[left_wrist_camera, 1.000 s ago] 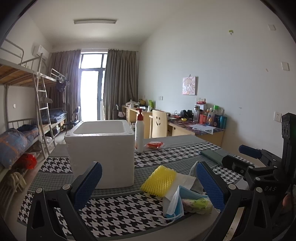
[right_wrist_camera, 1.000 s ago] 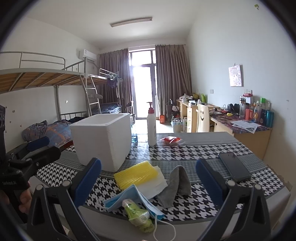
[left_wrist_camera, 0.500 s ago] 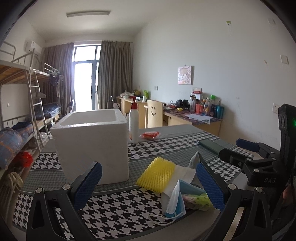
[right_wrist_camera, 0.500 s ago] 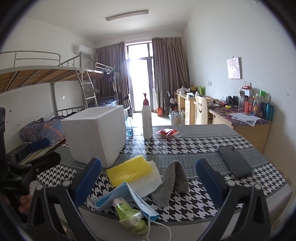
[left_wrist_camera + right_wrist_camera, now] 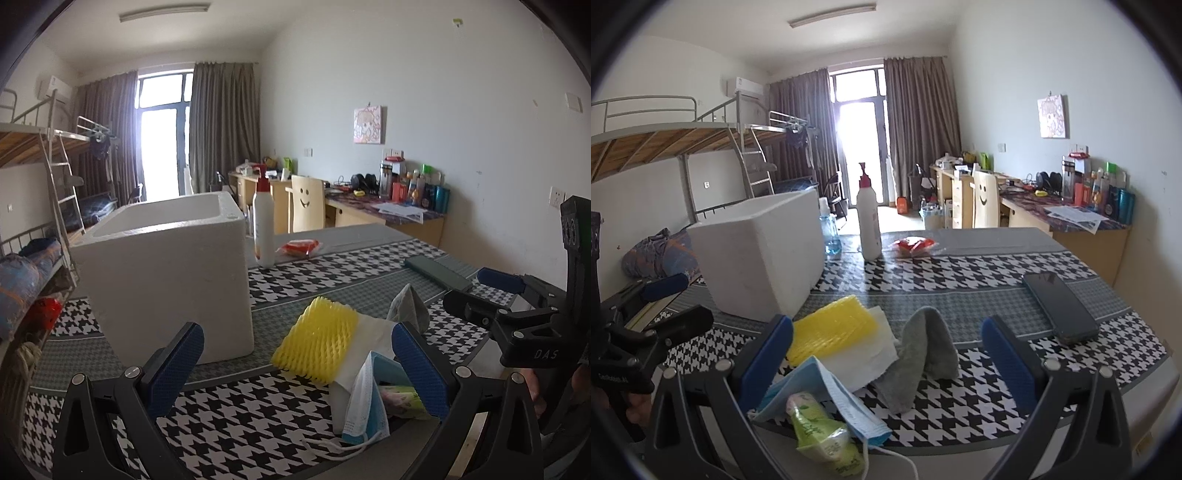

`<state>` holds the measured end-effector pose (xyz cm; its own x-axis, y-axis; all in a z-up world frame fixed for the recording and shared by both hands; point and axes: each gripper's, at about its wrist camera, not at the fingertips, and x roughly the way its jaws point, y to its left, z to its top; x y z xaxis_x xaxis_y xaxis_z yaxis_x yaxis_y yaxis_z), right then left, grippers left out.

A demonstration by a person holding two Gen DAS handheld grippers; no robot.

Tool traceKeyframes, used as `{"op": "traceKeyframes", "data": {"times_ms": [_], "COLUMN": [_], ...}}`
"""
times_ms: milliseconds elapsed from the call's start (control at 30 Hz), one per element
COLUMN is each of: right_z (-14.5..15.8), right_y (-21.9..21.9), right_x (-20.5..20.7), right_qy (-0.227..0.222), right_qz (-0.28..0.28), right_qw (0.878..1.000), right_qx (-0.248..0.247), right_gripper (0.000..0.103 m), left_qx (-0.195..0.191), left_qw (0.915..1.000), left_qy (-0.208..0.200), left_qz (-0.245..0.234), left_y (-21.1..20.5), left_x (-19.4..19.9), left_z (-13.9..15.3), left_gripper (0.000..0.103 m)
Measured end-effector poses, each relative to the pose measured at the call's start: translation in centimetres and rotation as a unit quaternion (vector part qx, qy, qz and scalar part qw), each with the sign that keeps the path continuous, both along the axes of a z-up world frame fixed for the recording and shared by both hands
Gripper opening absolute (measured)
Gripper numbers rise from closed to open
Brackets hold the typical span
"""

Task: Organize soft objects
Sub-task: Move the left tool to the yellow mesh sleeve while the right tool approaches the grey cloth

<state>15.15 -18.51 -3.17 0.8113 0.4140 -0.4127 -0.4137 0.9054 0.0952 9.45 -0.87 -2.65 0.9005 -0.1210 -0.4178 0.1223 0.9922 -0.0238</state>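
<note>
Diagonally, yellow foam net [image 5: 831, 328] lies beside foam box [image 5: 757, 254].

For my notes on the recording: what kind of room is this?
Probably a student dormitory room: a metal bunk bed with a ladder, study desks crowded with bottles, and a table with a houndstooth cloth.

Readable text, left wrist view: white letters "DAS" on the black frame of the right gripper [image 5: 480, 291], at the right edge of the view.

Right wrist view: small white lettering on the black frame of the left gripper [image 5: 670, 301], at the left edge; too blurred to read.

Green tissue pack [image 5: 823, 432] at the near edge of the table [image 5: 960, 273]: print present, illegible.

White pump bottle [image 5: 263, 236]: label print illegible.
</note>
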Motion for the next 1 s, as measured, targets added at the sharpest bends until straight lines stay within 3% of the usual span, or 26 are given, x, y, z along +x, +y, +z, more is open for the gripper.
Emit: {"op": "traceKeyframes", "data": {"times_ms": [500,1000], "right_z": [-1.4,-2.2], "right_y": [-0.2,-0.8], "right_x": [2.0,3.3], "right_qy": [0.044,0.074], "right_qz": [0.001,-0.015], "right_qw": [0.999,0.997], "right_qx": [-0.003,0.001], "right_gripper": [0.103,0.103], "left_qx": [0.007,0.039], "left_qw": [0.9983,0.9923], "left_qy": [0.05,0.102], "left_qz": [-0.027,-0.059], "left_y": [-1.3,-2.6], "left_x": [3.9,7.4], "left_z": [-1.3,-3.0], "left_gripper": [0.102,0.1]}}
